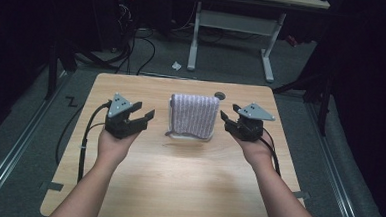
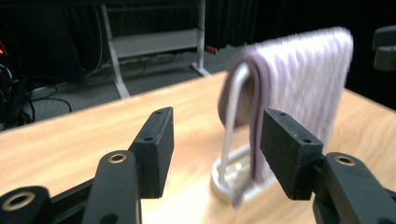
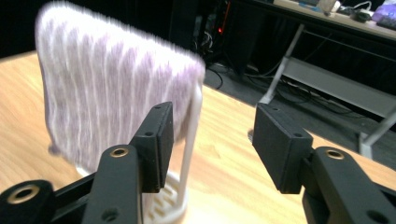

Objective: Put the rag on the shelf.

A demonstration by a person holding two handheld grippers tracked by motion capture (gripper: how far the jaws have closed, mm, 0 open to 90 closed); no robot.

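Both grippers [image 1: 141,113] [image 1: 229,118] open, empty; towel [image 1: 194,114] draped over rack [image 2: 232,133].

Light falls from above onto the pale wooden worktop [image 1: 177,173], which is the one bright area in the high view; the floor and room around it sink into near black toward 9 and 3 o'clock. Shadows on the wood are soft and faint. The picture is slightly soft and grainy. In the left gripper view the lilac striped towel [image 2: 299,84] is smeared by motion blur; in the right gripper view it blurs likewise, while the black fingers [image 3: 156,144] stay sharp.
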